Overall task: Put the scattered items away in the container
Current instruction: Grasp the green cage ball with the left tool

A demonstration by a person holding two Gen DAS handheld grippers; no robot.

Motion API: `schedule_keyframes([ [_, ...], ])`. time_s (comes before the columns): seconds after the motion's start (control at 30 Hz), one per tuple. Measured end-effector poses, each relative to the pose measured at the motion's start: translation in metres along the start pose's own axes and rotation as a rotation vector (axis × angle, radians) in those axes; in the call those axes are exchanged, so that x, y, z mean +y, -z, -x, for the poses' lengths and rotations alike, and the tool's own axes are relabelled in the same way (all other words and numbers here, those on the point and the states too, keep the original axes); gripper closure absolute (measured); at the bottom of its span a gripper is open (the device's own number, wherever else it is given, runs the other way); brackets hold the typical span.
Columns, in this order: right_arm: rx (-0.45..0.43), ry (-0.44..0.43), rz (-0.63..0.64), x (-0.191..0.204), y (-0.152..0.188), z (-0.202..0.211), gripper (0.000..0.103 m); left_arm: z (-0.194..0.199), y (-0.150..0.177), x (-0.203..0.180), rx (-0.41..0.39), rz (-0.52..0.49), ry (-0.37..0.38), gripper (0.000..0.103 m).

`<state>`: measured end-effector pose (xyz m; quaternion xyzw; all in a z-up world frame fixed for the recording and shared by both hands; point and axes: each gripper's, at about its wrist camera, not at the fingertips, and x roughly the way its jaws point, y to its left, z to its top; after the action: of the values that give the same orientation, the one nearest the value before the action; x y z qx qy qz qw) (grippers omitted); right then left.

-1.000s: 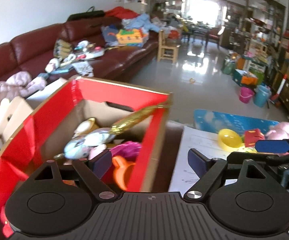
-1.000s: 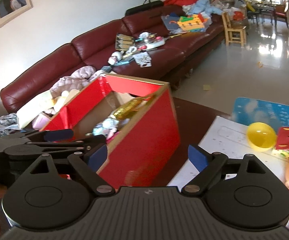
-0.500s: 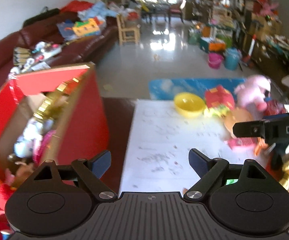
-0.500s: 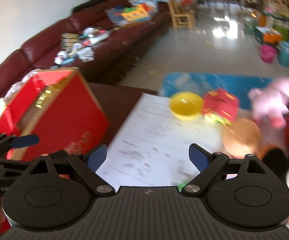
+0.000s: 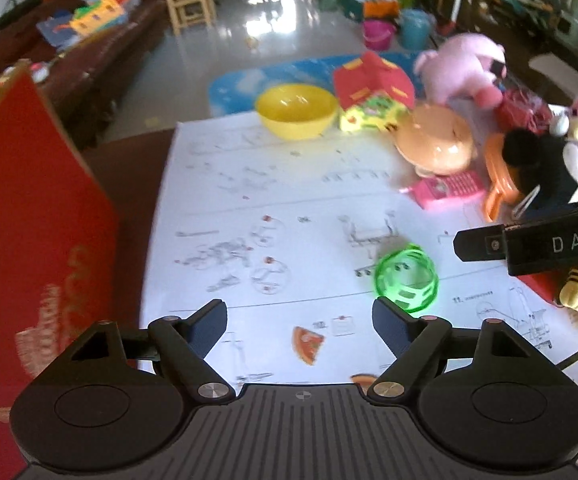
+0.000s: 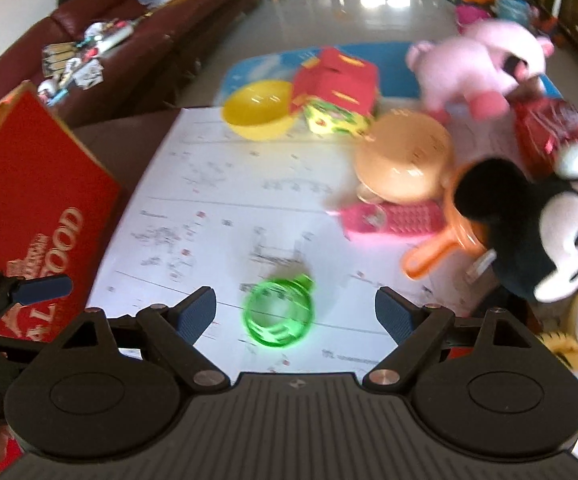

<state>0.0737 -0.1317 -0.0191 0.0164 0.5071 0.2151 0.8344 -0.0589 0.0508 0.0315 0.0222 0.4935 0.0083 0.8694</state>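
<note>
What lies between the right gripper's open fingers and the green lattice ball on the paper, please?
Nothing: in the right wrist view only bare printed paper separates the right gripper from the green lattice ball.

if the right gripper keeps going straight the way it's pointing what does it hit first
Most likely the green ball: it lies on the paper just ahead of the right gripper, between its open jaws. Depth is unclear, so it could touch the paper first.

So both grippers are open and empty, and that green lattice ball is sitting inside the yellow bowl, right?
Not quite. The green lattice ball lies on the white paper sheet, well apart from the yellow bowl, as the right wrist view shows. The rest holds: left gripper and right gripper are both open and empty.
</note>
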Motion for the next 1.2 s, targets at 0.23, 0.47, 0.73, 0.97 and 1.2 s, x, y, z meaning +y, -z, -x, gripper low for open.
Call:
schedule_keyframes([
  [0.23,0.031,0.042,-0.076,-0.03,0.006,-0.012,0.016,-0.037,-0.017,-0.023,0.074,-0.029,0.036,0.02],
  [0.47,0.05,0.043,-0.111,-0.046,0.01,-0.019,0.02,-0.068,-0.026,-0.033,0.142,-0.03,0.078,0.031],
  [0.73,0.071,0.027,-0.141,-0.056,0.012,-0.029,0.022,-0.076,-0.034,-0.033,0.181,0.014,0.142,0.044],
  [0.97,0.075,0.026,-0.16,-0.06,0.011,-0.036,0.028,-0.077,-0.041,-0.042,0.168,-0.003,0.154,0.055],
  [1.2,0.083,0.011,-0.181,-0.063,0.013,-0.04,0.029,-0.081,-0.036,-0.023,0.173,0.092,0.262,0.091],
])
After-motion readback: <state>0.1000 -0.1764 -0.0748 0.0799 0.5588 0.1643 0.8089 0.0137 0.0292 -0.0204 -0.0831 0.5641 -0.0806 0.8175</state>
